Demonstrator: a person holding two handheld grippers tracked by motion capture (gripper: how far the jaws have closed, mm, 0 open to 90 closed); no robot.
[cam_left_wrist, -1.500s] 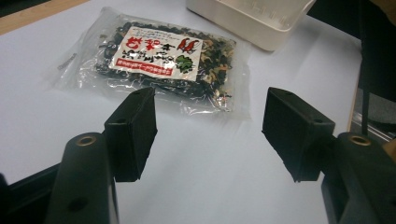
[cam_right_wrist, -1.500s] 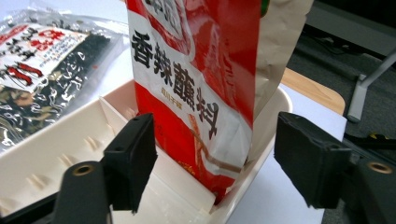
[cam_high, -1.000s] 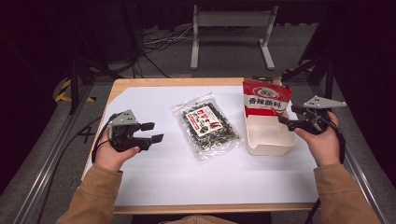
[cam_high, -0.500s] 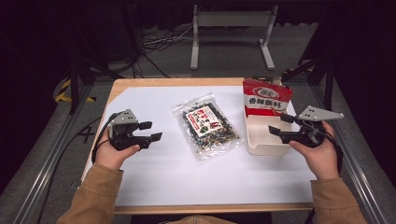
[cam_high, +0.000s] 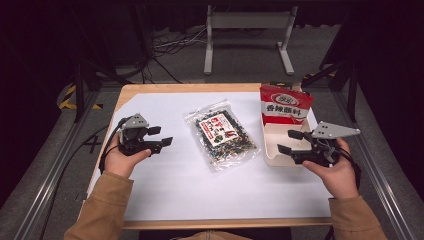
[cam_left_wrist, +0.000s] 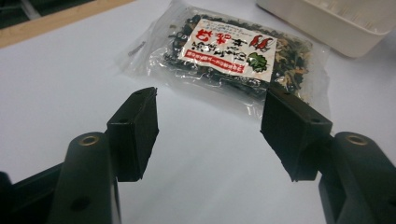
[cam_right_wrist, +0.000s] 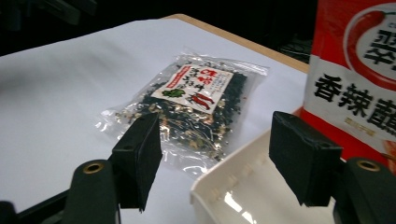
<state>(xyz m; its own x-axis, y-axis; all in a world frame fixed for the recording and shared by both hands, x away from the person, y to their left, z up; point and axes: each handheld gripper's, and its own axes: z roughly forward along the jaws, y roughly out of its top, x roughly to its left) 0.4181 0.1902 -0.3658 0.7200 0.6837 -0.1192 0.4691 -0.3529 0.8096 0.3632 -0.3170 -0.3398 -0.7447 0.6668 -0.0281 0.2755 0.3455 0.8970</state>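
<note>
From above I see my left gripper (cam_high: 160, 136) resting low over the white table (cam_high: 165, 190) at its left side, jaws spread apart with nothing between them, pointing toward the middle of the table. The clear bag of dried mix (cam_high: 220, 134) lies flat near the centre, well apart from that gripper and off to its right. In the left gripper view the bag (cam_left_wrist: 224, 56) sits ahead of the jaws and slightly toward the right one, with bare white table between the fingertips (cam_left_wrist: 135, 126) and the bag's nearest edge; nothing is touching. My right gripper (cam_high: 291, 141) is held at the right side of the table, its jaws also wide apart and empty, hovering over the near part of the white tray (cam_high: 275, 159). The bag lies to the left of this gripper, just beside the tray's left wall. In the right gripper view the bag (cam_right_wrist: 187, 107) shows beyond the left jaw, flat on the table, and the tray's rim (cam_right_wrist: 224, 186) runs under the gap between the jaws, with the right pad (cam_right_wrist: 303, 156) above the tray's inside. The red packet (cam_high: 284, 104) stands upright at the far end of the tray, ahead of the right gripper and apart from it; in the right gripper view it (cam_right_wrist: 355, 79) rises behind the right jaw.
</note>
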